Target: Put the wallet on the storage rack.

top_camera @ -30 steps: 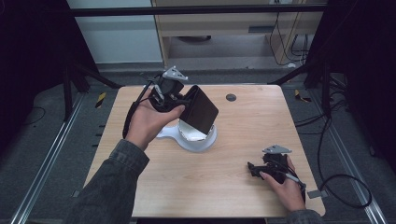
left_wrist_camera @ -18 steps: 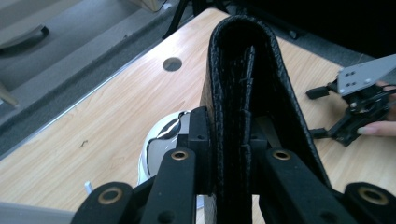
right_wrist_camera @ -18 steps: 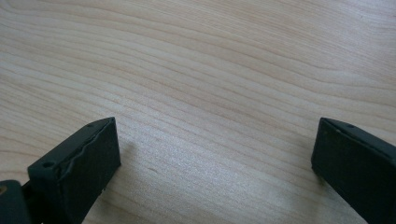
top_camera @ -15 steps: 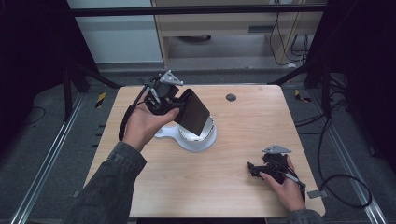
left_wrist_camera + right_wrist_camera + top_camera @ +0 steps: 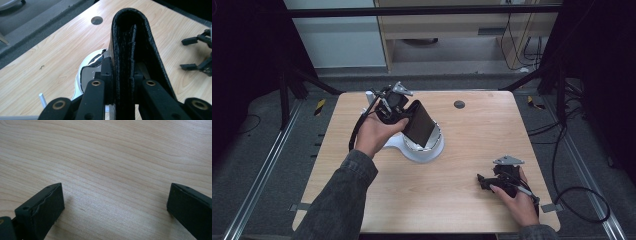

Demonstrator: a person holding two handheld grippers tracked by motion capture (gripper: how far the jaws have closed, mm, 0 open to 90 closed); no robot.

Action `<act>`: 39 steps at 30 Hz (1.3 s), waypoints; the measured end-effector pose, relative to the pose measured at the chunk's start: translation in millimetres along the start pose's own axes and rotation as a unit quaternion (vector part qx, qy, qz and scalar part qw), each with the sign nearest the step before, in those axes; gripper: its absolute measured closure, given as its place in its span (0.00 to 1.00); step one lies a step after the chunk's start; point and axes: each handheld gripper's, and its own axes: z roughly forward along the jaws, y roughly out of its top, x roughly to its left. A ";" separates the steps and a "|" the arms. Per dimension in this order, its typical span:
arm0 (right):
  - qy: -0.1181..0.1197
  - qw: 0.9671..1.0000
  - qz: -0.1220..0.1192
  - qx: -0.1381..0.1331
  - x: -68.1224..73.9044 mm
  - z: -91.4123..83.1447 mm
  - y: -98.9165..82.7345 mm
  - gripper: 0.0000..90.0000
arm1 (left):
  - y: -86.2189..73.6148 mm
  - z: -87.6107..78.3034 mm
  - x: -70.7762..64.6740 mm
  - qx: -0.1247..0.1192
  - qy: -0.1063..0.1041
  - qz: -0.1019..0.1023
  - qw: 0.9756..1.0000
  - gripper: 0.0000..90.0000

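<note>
the left gripper (image 5: 404, 114), near the far left part of the table (image 5: 362, 200), has its fingers (image 5: 107, 75) closed firmly on a black wallet (image 5: 419, 122). the folded wallet is tilted and its lower end sits at the white stand (image 5: 422, 150), a round base with a shiny top, near the middle of the table. whether the wallet touches the stand, i cannot tell. a small dark hole (image 5: 459, 104) lies near the far edge. near the right front corner, the right gripper (image 5: 484, 182) rests low on the table, its fingers (image 5: 42, 207) wide apart and holding nothing.
</note>
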 end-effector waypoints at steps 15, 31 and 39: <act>0.002 1.000 0.001 0.001 0.3 -0.7 -0.4 0.02 | -6.6 36.7 5.9 0.025 -0.018 -0.016 0.999 0.88; 0.003 1.000 -0.001 0.001 0.2 -0.9 -0.5 0.01 | -7.3 48.2 14.8 0.014 0.024 -0.036 0.999 0.69; 0.003 1.000 -0.003 0.002 0.1 -1.0 -0.7 0.01 | -9.8 33.0 12.5 -0.010 0.048 -0.033 0.998 0.72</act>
